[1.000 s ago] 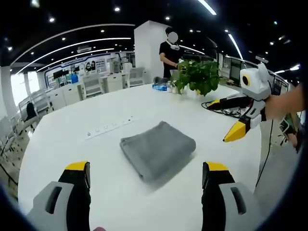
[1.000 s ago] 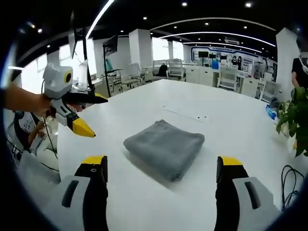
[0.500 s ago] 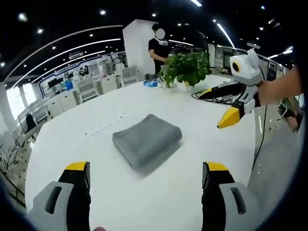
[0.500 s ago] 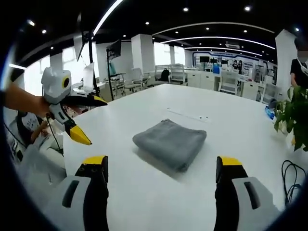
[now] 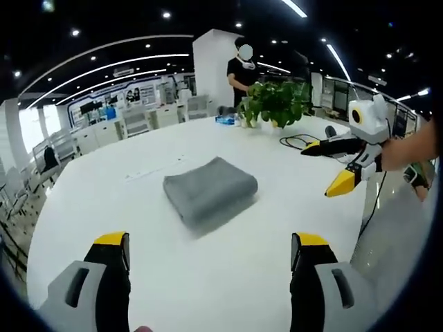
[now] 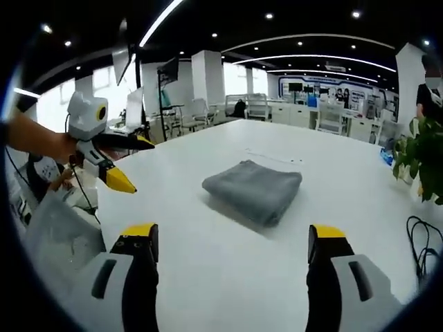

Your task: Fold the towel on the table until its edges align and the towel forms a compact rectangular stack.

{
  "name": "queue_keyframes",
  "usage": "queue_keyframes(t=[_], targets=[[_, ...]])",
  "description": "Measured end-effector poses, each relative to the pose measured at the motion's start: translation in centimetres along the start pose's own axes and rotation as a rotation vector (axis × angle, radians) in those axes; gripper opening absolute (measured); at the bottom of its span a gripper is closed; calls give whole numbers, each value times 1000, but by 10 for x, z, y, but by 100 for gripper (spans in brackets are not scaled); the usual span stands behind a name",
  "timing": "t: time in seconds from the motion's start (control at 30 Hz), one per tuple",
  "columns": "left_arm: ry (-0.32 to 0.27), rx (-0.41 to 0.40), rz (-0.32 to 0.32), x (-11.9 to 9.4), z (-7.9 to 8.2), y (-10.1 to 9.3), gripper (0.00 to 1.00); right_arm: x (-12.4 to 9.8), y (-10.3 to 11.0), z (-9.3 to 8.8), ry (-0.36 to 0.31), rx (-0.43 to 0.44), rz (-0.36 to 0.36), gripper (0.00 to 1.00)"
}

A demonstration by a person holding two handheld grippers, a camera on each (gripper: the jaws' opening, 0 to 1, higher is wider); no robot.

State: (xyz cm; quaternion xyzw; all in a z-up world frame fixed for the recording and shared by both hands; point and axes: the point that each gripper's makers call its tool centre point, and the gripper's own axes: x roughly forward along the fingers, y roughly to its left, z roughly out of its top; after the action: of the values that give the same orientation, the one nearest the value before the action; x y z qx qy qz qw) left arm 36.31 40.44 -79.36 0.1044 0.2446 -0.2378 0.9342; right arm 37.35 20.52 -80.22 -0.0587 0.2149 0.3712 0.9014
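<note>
Open office under a dark ceiling (image 5: 208,17) with curved light strips (image 6: 315,55); white pillar (image 5: 211,72), desks and chairs (image 6: 252,105), bright windows (image 6: 52,107) behind.

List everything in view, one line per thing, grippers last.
towel: one, grey, folded into a compact rectangle, mid-table, untouched.
table: one, white, large, rounded edge.
plant: one, green, far side of the table.
cable: one, black, on the table near the plant.
blue packet: one, on the table left of the plant.
bystander: one, dark top, standing behind the plant.
chairs and desks: several, white, in the background.
left gripper: one, grey with yellow tips, jaws wide apart, short of the towel, empty.
right gripper: one, same colours, jaws wide apart, empty, short of the towel.
</note>
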Motion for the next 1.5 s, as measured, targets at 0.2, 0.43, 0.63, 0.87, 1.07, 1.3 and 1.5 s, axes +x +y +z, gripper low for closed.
queue_keyframes(t=[0.2,0.43,0.63,0.87,1.07,1.3,1.5], targets=[[4,-20,23,-11,-19,-5,99,-12,4,-10,-7,3,-10,89],[-17,-14,76,-21,-22,-10,99,-22,15,-20,3,-22,-2,89],[-26,24,88,-28,-23,-23,99,-43,26,-22,-16,-103,0,88],[-12,35,93,-34,-37,-28,99,-56,29,-31,-9,-95,-4,88],[6,30,114,-38,-53,-25,97,-65,33,-31,-19,-85,-8,92],[-6,1,144,-39,-61,-18,96,-66,31,-36,-36,-40,-40,99],[19,11,148,-38,-68,-23,97,-64,27,-45,-11,3,-57,99]])
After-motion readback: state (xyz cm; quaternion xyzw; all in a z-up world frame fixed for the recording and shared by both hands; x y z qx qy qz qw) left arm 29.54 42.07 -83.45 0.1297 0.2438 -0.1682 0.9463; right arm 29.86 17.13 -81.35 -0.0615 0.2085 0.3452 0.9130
